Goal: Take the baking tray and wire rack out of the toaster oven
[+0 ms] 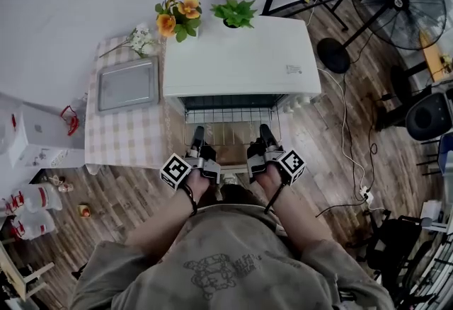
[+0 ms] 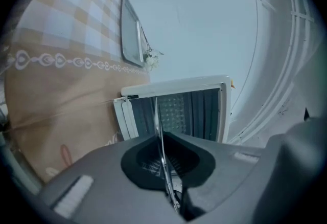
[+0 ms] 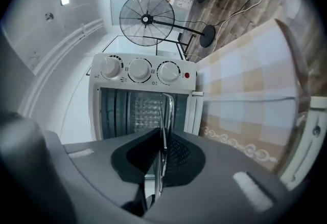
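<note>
Grey metal baking tray (image 1: pixel 127 84) out, at the table's (image 1: pixel 124 142) far edge; our left gripper (image 1: pixel 198 134) and right gripper (image 1: pixel 265 133) fingers grip the half-out silver wire rack (image 1: pixel 230 126).

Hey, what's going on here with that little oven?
A person holds a gripper in each hand. The left gripper and right gripper are both clamped on the front edge of the wire rack, which sticks partway out of the open toaster oven. The baking tray already lies on the checked table beside it.
</note>
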Action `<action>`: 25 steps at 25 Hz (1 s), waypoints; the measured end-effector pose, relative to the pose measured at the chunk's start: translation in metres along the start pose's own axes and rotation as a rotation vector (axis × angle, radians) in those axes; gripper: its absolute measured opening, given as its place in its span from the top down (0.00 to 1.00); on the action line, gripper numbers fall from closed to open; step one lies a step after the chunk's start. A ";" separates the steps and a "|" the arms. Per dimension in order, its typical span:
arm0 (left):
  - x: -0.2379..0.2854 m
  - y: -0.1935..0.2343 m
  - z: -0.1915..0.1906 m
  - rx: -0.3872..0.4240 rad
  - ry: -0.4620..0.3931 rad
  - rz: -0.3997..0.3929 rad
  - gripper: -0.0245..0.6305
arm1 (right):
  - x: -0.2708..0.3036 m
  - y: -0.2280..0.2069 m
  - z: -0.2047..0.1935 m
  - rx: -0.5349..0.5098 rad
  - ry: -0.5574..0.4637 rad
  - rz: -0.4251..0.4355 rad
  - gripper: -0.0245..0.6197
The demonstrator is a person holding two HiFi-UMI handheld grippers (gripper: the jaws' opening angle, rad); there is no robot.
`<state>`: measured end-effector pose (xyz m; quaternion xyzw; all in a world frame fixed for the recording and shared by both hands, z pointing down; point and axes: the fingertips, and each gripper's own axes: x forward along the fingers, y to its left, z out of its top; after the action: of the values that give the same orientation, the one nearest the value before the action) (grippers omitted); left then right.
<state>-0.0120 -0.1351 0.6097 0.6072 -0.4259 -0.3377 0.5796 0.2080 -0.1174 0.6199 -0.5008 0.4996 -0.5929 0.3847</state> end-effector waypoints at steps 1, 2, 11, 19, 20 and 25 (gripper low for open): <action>-0.003 -0.004 -0.002 -0.005 0.002 -0.009 0.96 | -0.005 0.000 -0.001 0.007 0.003 -0.005 0.91; -0.007 -0.007 -0.003 -0.005 0.005 -0.016 0.96 | -0.010 0.000 -0.003 0.010 0.008 -0.007 0.91; -0.043 -0.020 -0.013 0.028 0.058 -0.001 0.96 | -0.049 0.009 -0.014 0.001 0.035 -0.004 0.91; -0.063 -0.045 -0.013 0.039 0.108 -0.012 0.96 | -0.077 0.023 -0.028 0.022 0.051 -0.028 0.92; -0.066 -0.049 -0.014 0.027 0.111 -0.021 0.96 | -0.081 0.025 -0.030 0.030 0.052 -0.029 0.92; -0.075 -0.063 -0.019 -0.013 0.105 -0.055 0.96 | -0.093 0.033 -0.033 0.041 0.065 -0.045 0.92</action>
<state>-0.0176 -0.0611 0.5430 0.6319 -0.3758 -0.3237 0.5956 0.1926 -0.0281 0.5681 -0.4846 0.4881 -0.6274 0.3650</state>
